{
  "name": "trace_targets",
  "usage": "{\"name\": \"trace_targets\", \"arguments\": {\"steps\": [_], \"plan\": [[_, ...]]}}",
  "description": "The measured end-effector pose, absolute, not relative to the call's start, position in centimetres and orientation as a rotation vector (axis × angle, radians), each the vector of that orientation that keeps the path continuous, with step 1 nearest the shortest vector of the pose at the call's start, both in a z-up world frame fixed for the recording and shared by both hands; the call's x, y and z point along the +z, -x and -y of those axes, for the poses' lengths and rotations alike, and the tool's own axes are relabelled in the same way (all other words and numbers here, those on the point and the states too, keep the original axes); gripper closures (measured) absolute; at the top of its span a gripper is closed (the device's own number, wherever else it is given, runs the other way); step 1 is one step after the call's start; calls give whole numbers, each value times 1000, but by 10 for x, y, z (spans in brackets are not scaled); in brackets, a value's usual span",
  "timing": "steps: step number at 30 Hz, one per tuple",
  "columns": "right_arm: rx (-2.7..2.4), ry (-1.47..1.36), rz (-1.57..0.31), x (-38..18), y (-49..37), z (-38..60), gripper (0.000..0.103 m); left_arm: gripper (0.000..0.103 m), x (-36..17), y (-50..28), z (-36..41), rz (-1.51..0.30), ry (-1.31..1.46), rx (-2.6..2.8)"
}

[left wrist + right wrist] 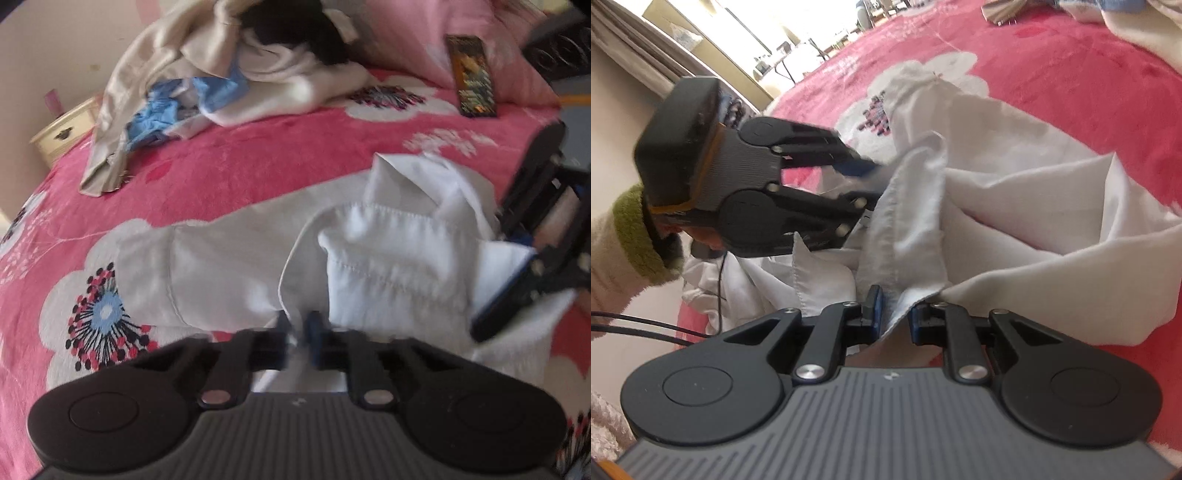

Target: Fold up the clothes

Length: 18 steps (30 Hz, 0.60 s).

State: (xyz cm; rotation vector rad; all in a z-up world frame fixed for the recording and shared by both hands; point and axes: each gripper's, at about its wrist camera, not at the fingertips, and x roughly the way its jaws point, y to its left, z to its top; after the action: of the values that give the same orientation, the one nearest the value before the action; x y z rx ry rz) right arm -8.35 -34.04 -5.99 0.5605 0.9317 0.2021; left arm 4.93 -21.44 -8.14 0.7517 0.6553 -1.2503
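The white shirt (pixel 388 251) lies crumpled on the bed, on top of the pink blanket (pixel 240 162) with big white flowers. Its collar sticks up in the middle. One sleeve lies flat and long on the blanket, out to the left in my left camera.

My left tongs (pixel 298 326) are right at the near edge of the shirt. They are pinched almost all the way together, and a thin bit of white cloth is squeezed between the blue pads. In my right camera I see these same tongs (pixel 866 181) come in from the left, with their tips on the shirt. My hand is behind them, in a fuzzy sleeve (pixel 631 236) with a green cuff.

My right tongs (pixel 894 312) are narrow too. A fold of the white shirt (pixel 912 229) hangs down between the two pads. The pads are close on both sides of it and seem to hold it. In my left camera these tongs (pixel 517 269) sit at the right side of the shirt, by the collar.

Far back on the bed is a pile of other clothes (pixel 221 77), cream, white, blue and black. A pink pillow (pixel 443 40) is at the back, with a dark box (pixel 471 75) leaning on it. A small cream nightstand (pixel 62 133) stands beside the bed.
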Motion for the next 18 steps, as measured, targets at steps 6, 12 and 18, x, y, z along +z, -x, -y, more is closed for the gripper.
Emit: {"name": "trace_targets", "arguments": {"steps": [6,12,18], "plan": [[198,-558,-893,-54,86,339,89,101,-42,-47,201,-600,-550,-1122],[241,-644,-850,-52,79,336,75,101,38,-34,171,-527,-271,-1045],[211,-659,-779,-40,77,315,70,101,114,-17,134,-442,-27,-1013]]}}
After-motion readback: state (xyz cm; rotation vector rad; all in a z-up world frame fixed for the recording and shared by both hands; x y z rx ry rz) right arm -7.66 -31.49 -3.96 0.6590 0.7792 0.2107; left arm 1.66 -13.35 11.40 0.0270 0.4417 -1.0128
